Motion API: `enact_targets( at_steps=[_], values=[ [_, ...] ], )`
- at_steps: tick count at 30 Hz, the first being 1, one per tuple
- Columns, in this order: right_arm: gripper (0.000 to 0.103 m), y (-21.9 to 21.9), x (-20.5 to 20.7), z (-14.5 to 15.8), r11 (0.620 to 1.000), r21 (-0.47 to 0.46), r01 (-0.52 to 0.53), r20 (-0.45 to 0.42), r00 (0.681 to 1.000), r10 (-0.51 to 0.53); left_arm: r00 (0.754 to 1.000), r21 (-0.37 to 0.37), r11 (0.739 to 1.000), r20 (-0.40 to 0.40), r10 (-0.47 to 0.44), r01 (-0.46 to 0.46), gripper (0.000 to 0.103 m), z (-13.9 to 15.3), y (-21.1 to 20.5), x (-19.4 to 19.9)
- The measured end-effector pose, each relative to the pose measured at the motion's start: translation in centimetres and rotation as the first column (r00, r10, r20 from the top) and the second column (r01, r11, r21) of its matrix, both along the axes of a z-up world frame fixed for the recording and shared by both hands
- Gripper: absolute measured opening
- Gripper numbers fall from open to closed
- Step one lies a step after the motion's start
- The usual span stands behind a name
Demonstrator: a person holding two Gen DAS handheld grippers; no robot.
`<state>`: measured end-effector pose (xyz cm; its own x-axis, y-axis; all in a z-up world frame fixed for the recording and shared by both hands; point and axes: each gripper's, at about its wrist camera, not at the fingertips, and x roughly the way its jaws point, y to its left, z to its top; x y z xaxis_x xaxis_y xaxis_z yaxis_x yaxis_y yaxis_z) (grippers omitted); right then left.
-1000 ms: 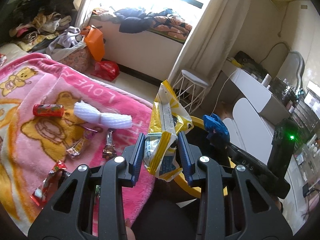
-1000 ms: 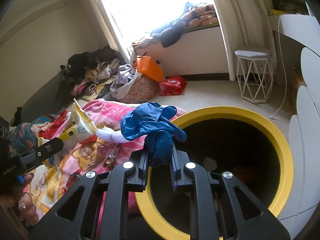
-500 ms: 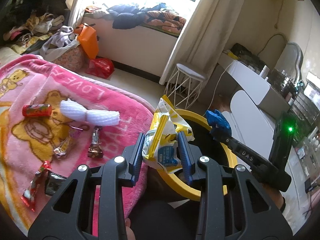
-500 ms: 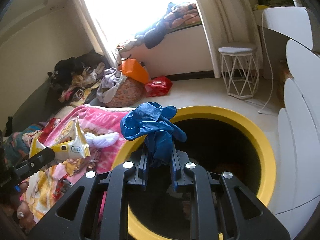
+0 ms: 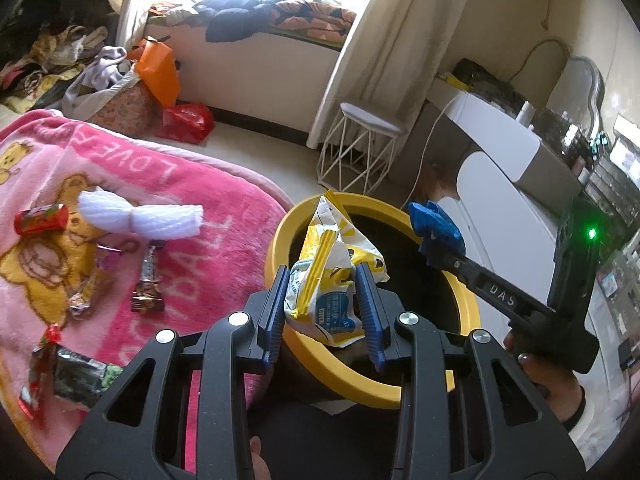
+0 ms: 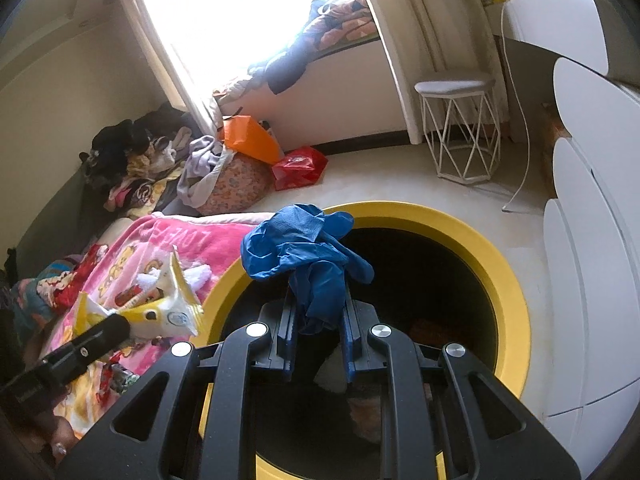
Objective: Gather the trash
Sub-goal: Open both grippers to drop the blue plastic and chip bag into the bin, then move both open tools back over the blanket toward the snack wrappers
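Observation:
My left gripper [image 5: 323,280] is shut on a crumpled yellow and white snack bag [image 5: 332,276] and holds it over the near rim of the yellow-rimmed bin [image 5: 472,312]. My right gripper [image 6: 317,308] is shut on a crumpled blue glove [image 6: 296,252] and holds it over the bin's [image 6: 512,280] dark opening. The right gripper with the glove [image 5: 436,226] also shows in the left wrist view, over the bin. The snack bag [image 6: 160,308] shows at the left of the right wrist view. Several wrappers [image 5: 148,286] lie on the pink blanket [image 5: 192,184].
A white foam net [image 5: 140,218] and a red packet [image 5: 40,220] lie on the blanket. A white wire stool [image 5: 360,148], white cabinets [image 6: 592,248] and a clothes pile [image 6: 160,168] with red [image 6: 298,168] and orange [image 6: 250,138] bags stand around the bin.
Both grippers have moved over the bin with their loads. The snack bag has come from the blanket's edge to the bin's rim. The jaws have not changed.

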<state>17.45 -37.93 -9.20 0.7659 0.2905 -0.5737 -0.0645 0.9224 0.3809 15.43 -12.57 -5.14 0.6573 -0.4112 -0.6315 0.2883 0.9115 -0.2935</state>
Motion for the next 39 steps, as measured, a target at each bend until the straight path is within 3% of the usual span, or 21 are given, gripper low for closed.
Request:
enact_targets(
  at_steps=[6, 8, 9, 10, 12, 17, 39],
  values=[
    [0.020, -0.6, 0.1, -0.3, 0.999, 0.017, 0.029, -0.022, 0.999, -0.029, 0.999, -0.004, 0.999, -0.013, -0.037, 0.037, 0.027, -0.9, -1.5, 0.4],
    [0.030, -0.8, 0.2, -0.5, 0.999, 0.032, 0.040, -0.033, 0.999, -0.039, 0.999, -0.004, 0.999, -0.014, -0.038, 0.038, 0.027, -1.1, -2.0, 0.5],
    [0.044, -1.1, 0.3, -0.7, 0.998, 0.043, 0.048, -0.040, 0.998, -0.047, 0.999, -0.005, 0.999, -0.017, -0.037, 0.037, 0.029, -1.2, -2.1, 0.6],
    [0.051, -1.2, 0.2, -0.8, 0.997, 0.053, 0.057, -0.045, 0.997, -0.054, 0.999, -0.009, 0.999, -0.025, -0.033, 0.033, 0.033, -1.4, -2.2, 0.8],
    [0.052, -1.5, 0.3, -1.0, 0.996, 0.060, 0.073, -0.056, 0.996, -0.069, 0.999, -0.028, 0.999, -0.042, -0.015, 0.014, 0.072, -1.6, -1.9, 1.0],
    [0.062, -1.5, 0.3, -1.1, 0.995, 0.041, 0.087, -0.054, 0.995, -0.085, 0.998, -0.053, 0.997, -0.038, 0.051, -0.053, 0.090, -1.1, -0.2, 0.9],
    [0.075, 4.2, -1.2, 1.8, 0.998, -0.042, -0.044, 0.068, 0.997, 0.046, 0.967, -0.065, 0.970, 0.085, 0.238, -0.233, 0.092, 2.5, 6.9, -2.2]
  ],
)
